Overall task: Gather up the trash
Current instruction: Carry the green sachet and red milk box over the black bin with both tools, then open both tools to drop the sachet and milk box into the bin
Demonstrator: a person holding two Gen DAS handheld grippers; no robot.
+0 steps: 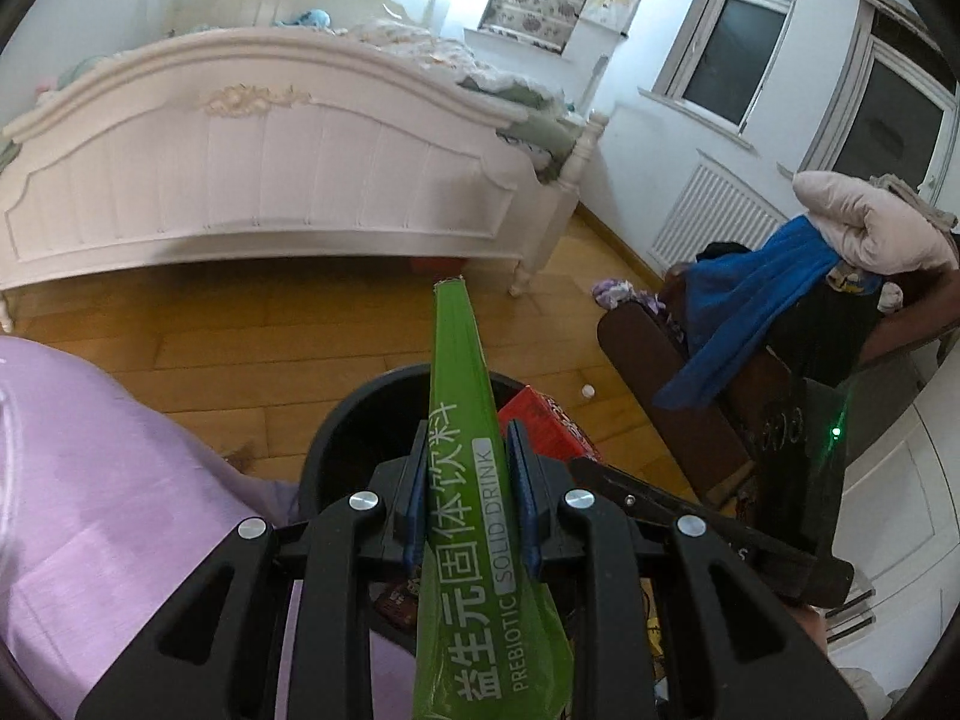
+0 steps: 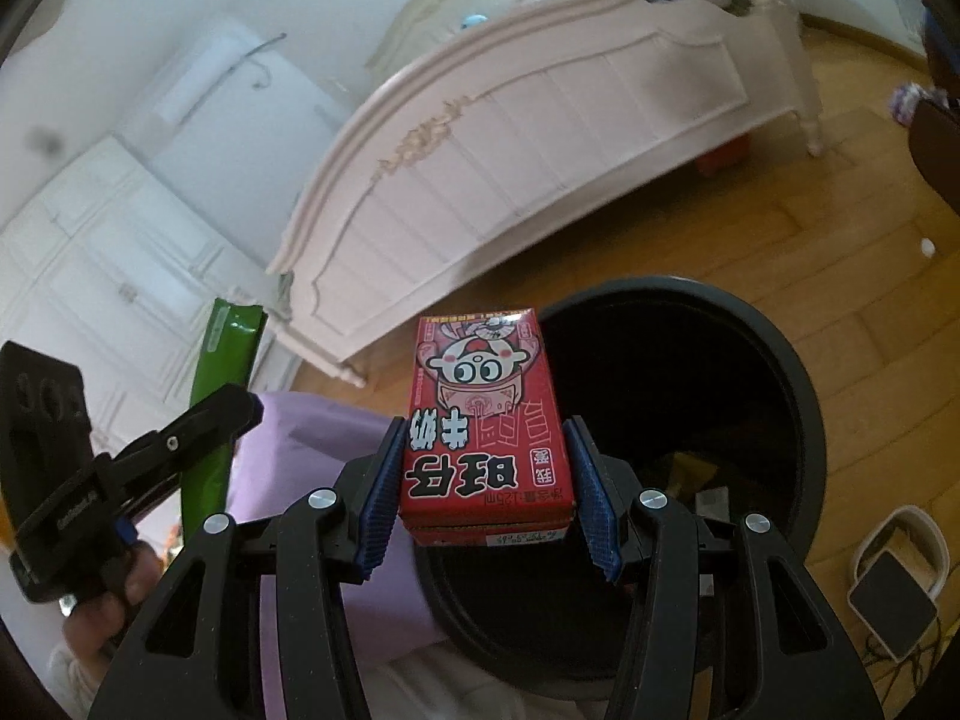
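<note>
My left gripper (image 1: 465, 468) is shut on a long green drink sachet (image 1: 465, 420) and holds it above the black trash bin (image 1: 336, 438). My right gripper (image 2: 483, 468) is shut on a red milk carton (image 2: 486, 414) and holds it over the near left rim of the bin (image 2: 780, 360). The carton also shows in the left wrist view (image 1: 552, 420), over the bin's right side. The left gripper (image 2: 180, 438) with the sachet (image 2: 219, 384) shows at the left of the right wrist view. Some trash lies at the bin's bottom (image 2: 690, 468).
A white bed footboard (image 1: 258, 168) stands beyond the bin on the wooden floor (image 1: 240, 354). A chair piled with clothes (image 1: 780, 312) is at the right. Purple cloth (image 1: 90, 480) lies at the left. A small white device with cables (image 2: 894, 588) sits beside the bin.
</note>
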